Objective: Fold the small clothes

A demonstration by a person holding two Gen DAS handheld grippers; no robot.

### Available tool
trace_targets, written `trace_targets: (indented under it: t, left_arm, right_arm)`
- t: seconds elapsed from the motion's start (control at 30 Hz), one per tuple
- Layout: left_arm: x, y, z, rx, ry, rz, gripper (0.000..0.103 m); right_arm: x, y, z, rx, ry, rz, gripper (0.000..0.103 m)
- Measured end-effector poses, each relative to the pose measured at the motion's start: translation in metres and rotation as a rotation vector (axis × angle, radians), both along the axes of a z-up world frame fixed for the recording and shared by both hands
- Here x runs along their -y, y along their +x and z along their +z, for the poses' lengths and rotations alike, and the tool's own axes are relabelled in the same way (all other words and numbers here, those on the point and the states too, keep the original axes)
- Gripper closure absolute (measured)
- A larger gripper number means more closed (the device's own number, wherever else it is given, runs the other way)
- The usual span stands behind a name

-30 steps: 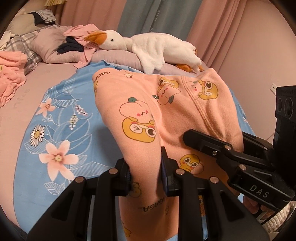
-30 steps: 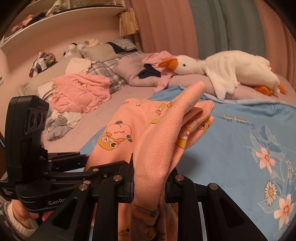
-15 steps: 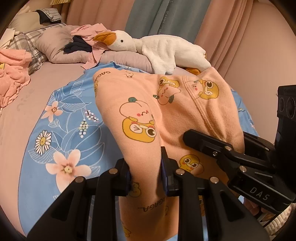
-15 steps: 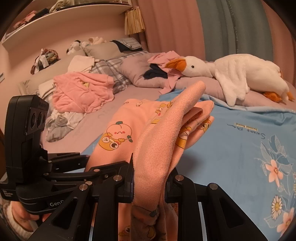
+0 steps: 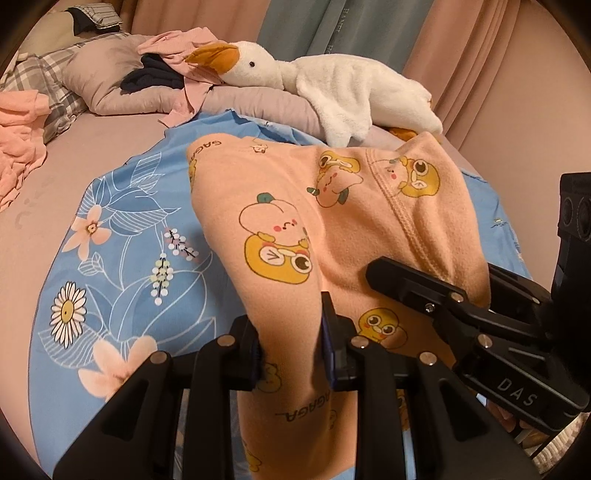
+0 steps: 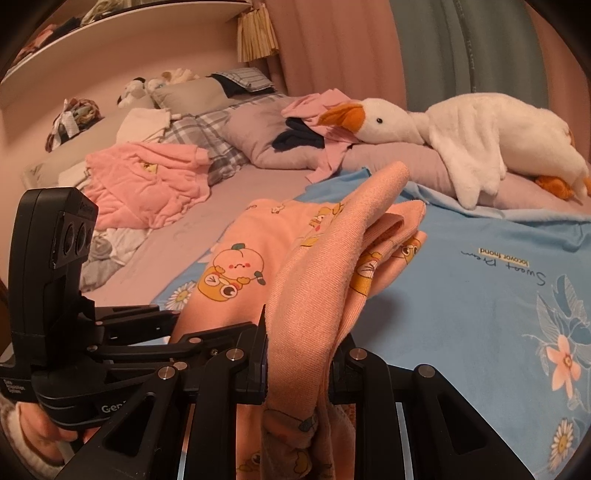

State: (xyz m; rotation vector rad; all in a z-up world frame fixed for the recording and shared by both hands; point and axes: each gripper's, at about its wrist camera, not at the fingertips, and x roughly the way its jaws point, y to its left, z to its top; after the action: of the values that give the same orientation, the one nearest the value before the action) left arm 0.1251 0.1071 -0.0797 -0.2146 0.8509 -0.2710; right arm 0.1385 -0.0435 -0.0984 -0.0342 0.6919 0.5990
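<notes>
Change since earlier frames: both tongs have travelled forward over the bed with the garment; the goose and pillows now sit nearer and larger in both views, and the grip on the cloth is unchanged.
Left tongs (image 5: 291, 345): closed on a bunched fold of the peach garment (image 5: 295, 206); cloth fills the gap between the pads and hangs below them.
Right tongs (image 6: 299, 354): closed on a thick, rolled edge of the same garment (image 6: 306, 280); several layers are pinched, with loose cloth hanging under the jaws.
Right tongs, seen from left wrist (image 5: 436, 295): just beside the left tongs, at the garment's right side.
Left tongs, seen from right wrist (image 6: 155, 328): at the lower left, a hand (image 6: 40, 432) gripping its handle.
Garment position: lifted at the near end by both tongs, held over the blue floral sheet (image 5: 122, 258); the far end droops toward the sheet, and contact there cannot be confirmed. Print shows cartoon peaches and ducks.
Blue floral sheet, right view (image 6: 480, 288): spread across the near part of the bed.
Pink clothes pile (image 6: 147, 188): toward the bed's left side, well apart from the garment.
Plush goose (image 5: 332, 85): lying across the mauve pillows (image 5: 110, 88) at the bed's far edge.
Curtains (image 5: 295, 26): behind the bed.
</notes>
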Motion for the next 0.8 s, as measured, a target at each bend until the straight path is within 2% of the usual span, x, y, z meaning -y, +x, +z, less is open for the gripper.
trace_targets:
  t: [0.8]
  left_arm:
    - [-0.006,0.054,-0.03,-0.036,0.055,0.006,0.078]
  right_arm:
    - [-0.013,0.048,-0.026,-0.047,-0.005,-0.011,0.079]
